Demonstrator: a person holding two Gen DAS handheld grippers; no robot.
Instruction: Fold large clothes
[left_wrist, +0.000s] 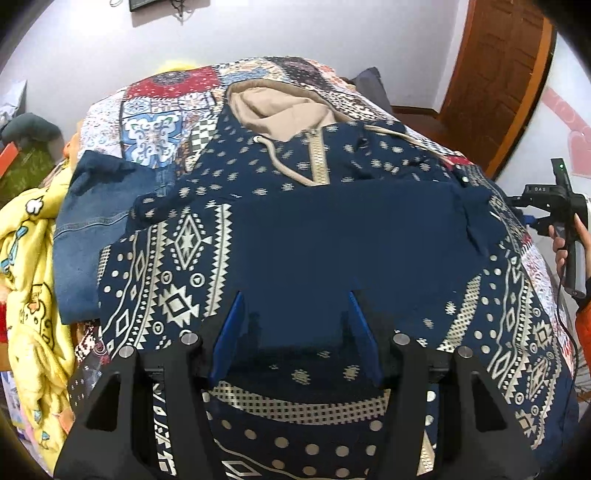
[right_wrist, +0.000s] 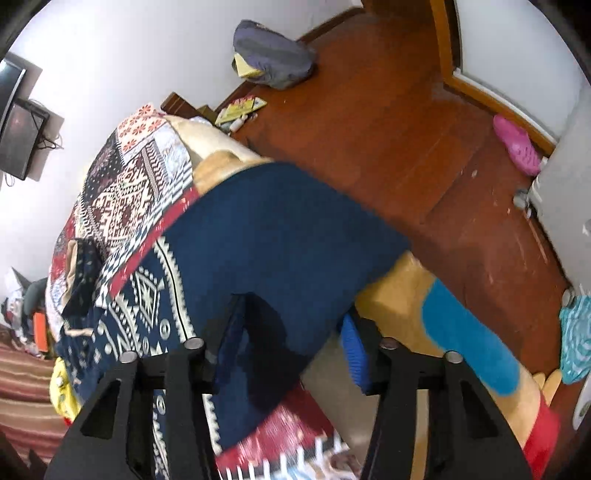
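- A navy hooded pullover with cream geometric print and a beige-lined hood (left_wrist: 295, 206) is seen spread on a bed covered by a patchwork-print bedspread (left_wrist: 162, 110); the hood lies at the far end and the hem at the near end, under the left gripper.
- A plain navy panel is laid across the middle of the garment in the left wrist view; it is judged to be a side or sleeve already folded inward, so the fold is taken as begun but not finished.
- In the right wrist view, a plain navy part of the pullover (right_wrist: 280, 236) is seen at the edge of the bed, above the wooden floor (right_wrist: 388, 122); this side is judged not yet brought over.
- Further folding, probably lengthwise, is judged to be left before a compact stack is reached.
- The left gripper (left_wrist: 297, 328) is held over the lower part of the garment with its blue fingers (left_wrist: 231, 332) spread apart; no cloth is seen between them.
- The right gripper (right_wrist: 291, 350) is shown with its fingers apart; navy cloth lies between them, but whether it is pinched cannot be told.
- A blue denim garment (left_wrist: 88, 229) lies just beside the pullover, and a yellow cartoon-print blanket (left_wrist: 33, 280) lies further out.
- Small letters, possibly "DAS", are made out on the right handle in the left wrist view; no other writing can be read.
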